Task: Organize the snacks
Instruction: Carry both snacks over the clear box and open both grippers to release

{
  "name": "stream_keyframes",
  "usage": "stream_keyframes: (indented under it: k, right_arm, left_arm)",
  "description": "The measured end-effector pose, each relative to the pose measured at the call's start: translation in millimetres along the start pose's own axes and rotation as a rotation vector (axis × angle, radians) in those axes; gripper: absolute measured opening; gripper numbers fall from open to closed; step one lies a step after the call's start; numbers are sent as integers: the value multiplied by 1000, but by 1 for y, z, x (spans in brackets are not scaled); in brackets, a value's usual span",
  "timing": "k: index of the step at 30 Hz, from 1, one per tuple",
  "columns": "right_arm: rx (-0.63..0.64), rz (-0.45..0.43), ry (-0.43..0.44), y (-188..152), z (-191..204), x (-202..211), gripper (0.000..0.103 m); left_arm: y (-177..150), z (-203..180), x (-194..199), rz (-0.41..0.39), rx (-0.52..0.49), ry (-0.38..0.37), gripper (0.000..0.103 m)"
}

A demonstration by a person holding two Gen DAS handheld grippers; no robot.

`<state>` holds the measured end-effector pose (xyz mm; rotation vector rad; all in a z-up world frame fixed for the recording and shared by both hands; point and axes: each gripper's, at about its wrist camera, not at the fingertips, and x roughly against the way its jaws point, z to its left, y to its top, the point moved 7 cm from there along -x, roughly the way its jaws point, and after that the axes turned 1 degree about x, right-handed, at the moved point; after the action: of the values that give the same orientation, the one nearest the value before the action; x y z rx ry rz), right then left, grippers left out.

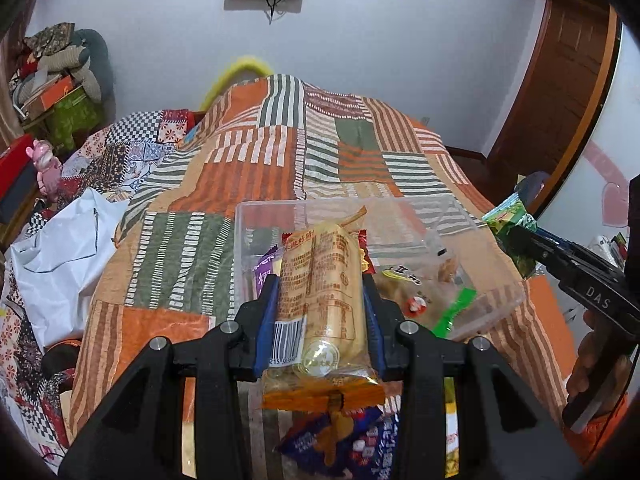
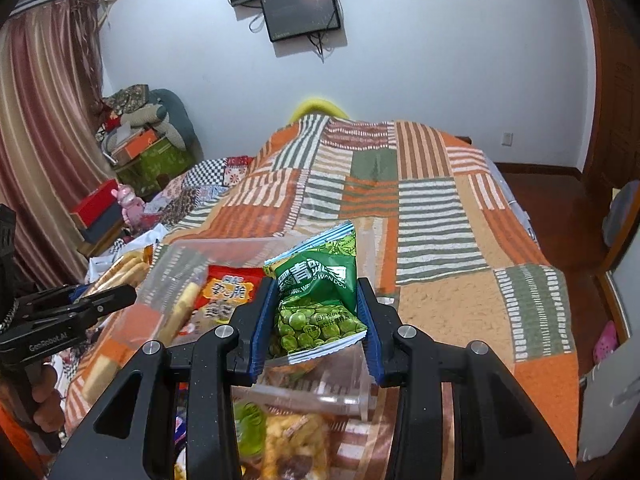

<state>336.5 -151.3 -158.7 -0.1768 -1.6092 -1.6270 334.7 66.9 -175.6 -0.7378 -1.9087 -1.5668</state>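
Clear plastic bin (image 1: 496,300) is set on the patchwork bedspread (image 1: 256,152); above it, a tan biscuit pack (image 1: 320,288) is clamped by the left gripper (image 1: 320,300), while a green pea packet (image 2: 320,296) is pinched over the bin's near edge by the right gripper (image 2: 318,316).

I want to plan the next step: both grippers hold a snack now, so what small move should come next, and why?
Probably lower the left gripper and release its biscuit pack into the clear box: the pack already hangs over the open box, while the right gripper holds the green pea bag beside it.
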Motion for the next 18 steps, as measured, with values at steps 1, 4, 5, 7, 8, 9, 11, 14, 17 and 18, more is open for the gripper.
stream_keyframes:
  k: [1,4,5,7,8,9,11,14,17,18]
  right_arm:
    - [-1,5,-1,1,0,-3,36]
    - [-7,19,1,3,-3,-13,36]
    - [-9,23,2,4,-3,-15,36]
    - [-9,32,1,3,-4,-20,36]
    - [-8,40,0,4,-4,-22,36]
    - [-7,47,2,3,-3,-24,36]
    - [-2,59,5,3,-1,-27,36]
    - [7,83,18,-2,1,-29,37]
    - [10,95,16,-8,0,-30,39]
    - [10,99,17,-10,0,-30,39]
  left_arm:
    - [0,0,-4,6,0,-1,38]
    - [-1,1,-17,27,-3,-3,38]
    - [-1,1,-20,31,-3,-3,38]
    - [-1,1,-28,44,0,-8,38]
    - [-1,1,-31,50,1,-10,38]
    - [-2,1,-34,55,4,-13,38]
    - [-2,1,-40,64,4,-14,38]
    - [-4,0,-47,80,3,-12,38]
    - [-7,0,-53,101,5,-2,39]
    - [-8,0,-54,102,5,3,39]
